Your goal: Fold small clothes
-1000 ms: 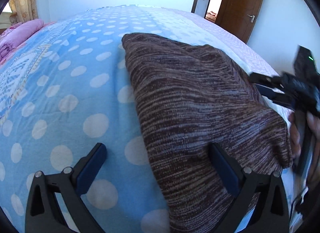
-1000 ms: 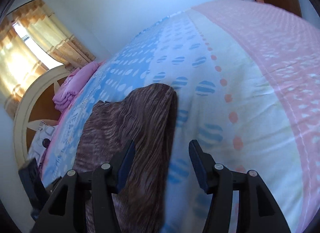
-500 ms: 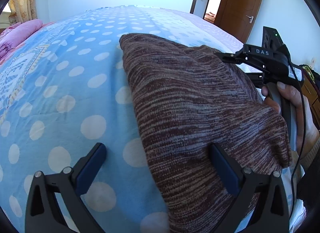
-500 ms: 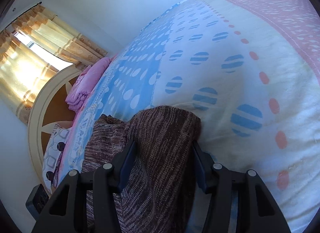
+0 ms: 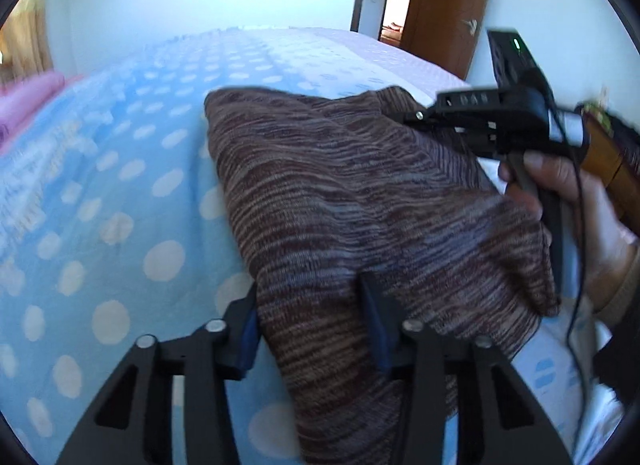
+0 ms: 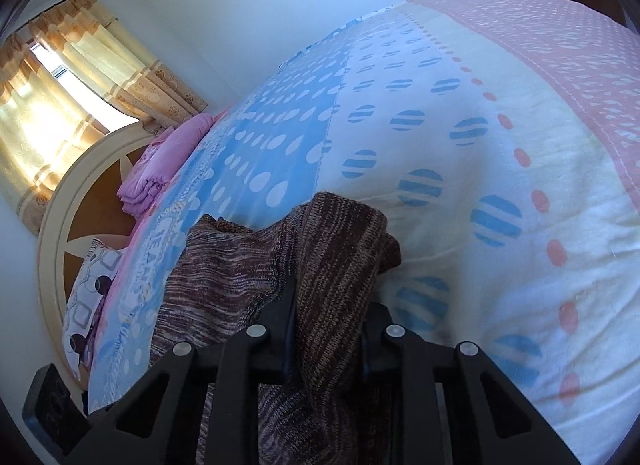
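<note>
On the dotted bedspread (image 5: 120, 193), both grippers just closed onto the brown knit garment (image 5: 360, 201): left gripper (image 5: 310, 321) pinching its 6 o'clock edge, right gripper (image 6: 330, 317) clamping a bunched fold.

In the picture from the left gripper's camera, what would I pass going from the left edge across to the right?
Pink bedding → blue dotted bedspread → brown knitted garment → right gripper → the hand holding it.

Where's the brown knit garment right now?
The brown knit garment lies on the dotted bedspread, low and centre in both wrist views, its near edge in the left gripper and its far corner in the right gripper.
</note>
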A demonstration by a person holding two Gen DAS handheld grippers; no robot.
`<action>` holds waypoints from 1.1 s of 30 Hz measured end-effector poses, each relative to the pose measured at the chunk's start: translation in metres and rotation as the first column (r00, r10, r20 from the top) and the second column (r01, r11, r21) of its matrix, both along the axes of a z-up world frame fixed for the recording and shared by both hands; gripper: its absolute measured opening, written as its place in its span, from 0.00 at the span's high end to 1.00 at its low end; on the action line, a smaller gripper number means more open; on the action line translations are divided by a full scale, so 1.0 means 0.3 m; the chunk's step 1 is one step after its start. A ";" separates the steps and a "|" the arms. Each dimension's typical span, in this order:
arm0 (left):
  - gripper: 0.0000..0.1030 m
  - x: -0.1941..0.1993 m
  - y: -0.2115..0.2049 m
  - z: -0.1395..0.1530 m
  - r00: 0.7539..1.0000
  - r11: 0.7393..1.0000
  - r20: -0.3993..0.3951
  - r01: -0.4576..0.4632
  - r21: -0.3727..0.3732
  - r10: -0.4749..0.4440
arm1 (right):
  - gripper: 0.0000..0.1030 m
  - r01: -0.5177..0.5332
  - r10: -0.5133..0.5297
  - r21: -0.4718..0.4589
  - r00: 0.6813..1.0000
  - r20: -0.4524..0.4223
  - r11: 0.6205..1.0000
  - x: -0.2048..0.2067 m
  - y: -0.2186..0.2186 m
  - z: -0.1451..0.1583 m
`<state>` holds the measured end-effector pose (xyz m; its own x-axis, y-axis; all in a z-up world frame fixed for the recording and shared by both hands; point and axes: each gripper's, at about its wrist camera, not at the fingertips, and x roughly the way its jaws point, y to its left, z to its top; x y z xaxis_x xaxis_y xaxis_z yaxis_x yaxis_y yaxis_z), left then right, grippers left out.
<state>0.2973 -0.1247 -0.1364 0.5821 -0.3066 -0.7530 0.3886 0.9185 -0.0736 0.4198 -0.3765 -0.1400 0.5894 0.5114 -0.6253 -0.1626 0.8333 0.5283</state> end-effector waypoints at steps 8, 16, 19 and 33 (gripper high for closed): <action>0.86 -0.050 0.033 0.090 1.000 1.000 0.029 -0.001 -0.009 0.001 | 0.78 -0.010 0.006 0.044 0.996 0.085 0.999 -0.107 0.043 0.140; 0.87 -0.142 0.146 0.173 0.998 0.999 0.060 -0.013 -0.039 0.015 | 0.78 -0.045 0.034 0.088 0.992 0.121 0.995 -0.217 0.113 0.220; 0.87 -0.182 0.201 0.187 0.998 0.998 0.061 -0.024 -0.049 0.027 | 0.78 -0.064 0.051 0.097 0.990 0.134 0.993 -0.255 0.151 0.237; 0.87 -0.345 0.429 0.224 0.995 0.996 0.064 -0.076 -0.055 0.079 | 0.78 -0.173 0.158 0.106 0.978 0.138 0.979 -0.355 0.412 0.239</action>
<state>0.1938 0.0039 -0.0693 0.6536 -0.2964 -0.6964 0.3218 0.9416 -0.0987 0.3132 -0.2527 -0.0685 0.5618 0.6737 -0.4802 -0.3657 0.7229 0.5862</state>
